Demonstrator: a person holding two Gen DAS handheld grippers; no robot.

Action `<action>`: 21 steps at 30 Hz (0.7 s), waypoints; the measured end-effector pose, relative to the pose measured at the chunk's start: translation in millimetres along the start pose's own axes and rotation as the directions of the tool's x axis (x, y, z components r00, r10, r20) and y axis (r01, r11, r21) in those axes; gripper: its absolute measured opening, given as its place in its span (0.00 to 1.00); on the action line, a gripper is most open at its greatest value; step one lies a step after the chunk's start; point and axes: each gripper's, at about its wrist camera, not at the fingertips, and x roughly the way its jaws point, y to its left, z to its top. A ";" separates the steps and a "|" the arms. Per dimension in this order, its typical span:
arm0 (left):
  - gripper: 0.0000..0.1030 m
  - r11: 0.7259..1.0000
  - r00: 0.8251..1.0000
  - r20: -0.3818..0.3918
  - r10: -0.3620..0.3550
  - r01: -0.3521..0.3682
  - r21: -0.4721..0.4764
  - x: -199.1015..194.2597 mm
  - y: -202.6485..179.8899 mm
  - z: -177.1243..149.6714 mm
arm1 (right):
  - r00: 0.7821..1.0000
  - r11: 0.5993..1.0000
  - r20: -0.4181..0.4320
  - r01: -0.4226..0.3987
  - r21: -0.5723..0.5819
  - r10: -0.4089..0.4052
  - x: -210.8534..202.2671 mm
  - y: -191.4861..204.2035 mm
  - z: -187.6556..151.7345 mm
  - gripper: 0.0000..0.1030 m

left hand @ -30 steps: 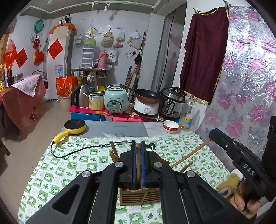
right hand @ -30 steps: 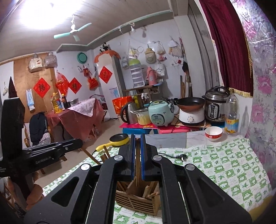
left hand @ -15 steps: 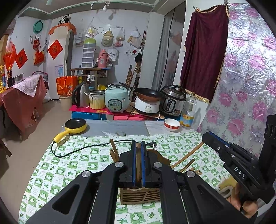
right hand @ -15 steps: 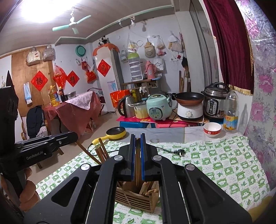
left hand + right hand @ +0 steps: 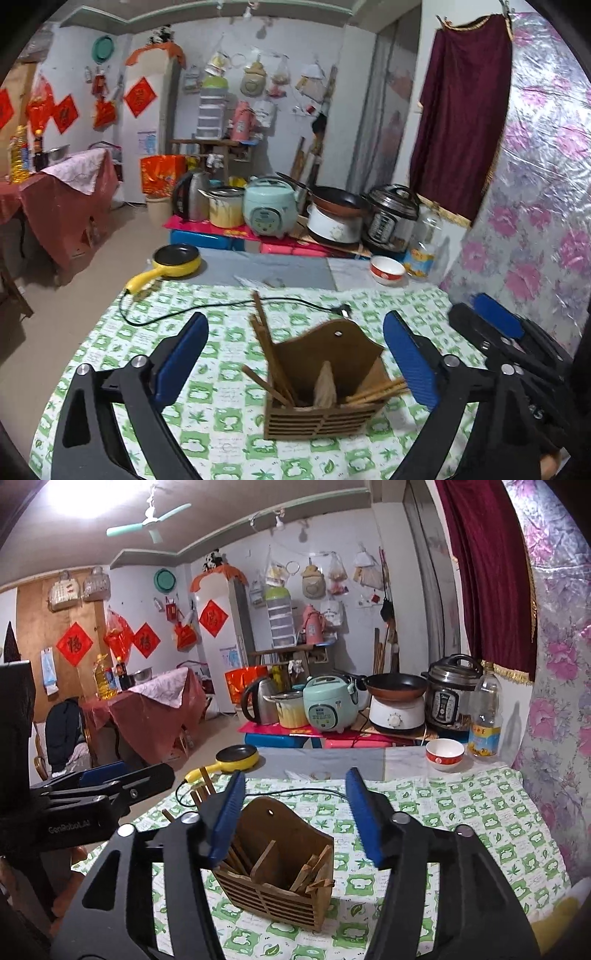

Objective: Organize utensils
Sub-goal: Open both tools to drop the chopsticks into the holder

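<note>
A brown wooden utensil holder point(image 5: 325, 398) stands on the green-and-white checked tablecloth point(image 5: 221, 406); it also shows in the right wrist view point(image 5: 284, 871). Wooden chopsticks point(image 5: 269, 354) stick up from its left compartment, more chopsticks point(image 5: 376, 391) lie in its right one, and a wooden scoop point(image 5: 325, 384) sits in the middle. My left gripper point(image 5: 295, 362) is open and empty, just above the holder. My right gripper point(image 5: 297, 819) is open and empty, above the holder from its right side. Each gripper shows in the other's view.
A yellow mini frying pan point(image 5: 173, 264) with a black power cord point(image 5: 221, 308) lies at the table's far left. A red-and-white bowl point(image 5: 387, 268) and an oil bottle point(image 5: 485, 716) stand at the far right. Cookers and a kettle crowd a low bench point(image 5: 280, 236) behind.
Both grippers were shut on wooden chopsticks above the holder. Both have opened wide, and the chopsticks now rest in the holder.
</note>
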 end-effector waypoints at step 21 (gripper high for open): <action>0.94 0.993 0.993 0.013 0.118 -0.117 -0.030 -5.0 9.0 3.6 | 0.998 0.999 0.054 0.039 0.020 -0.040 -12.6 -2.4 2.5 0.88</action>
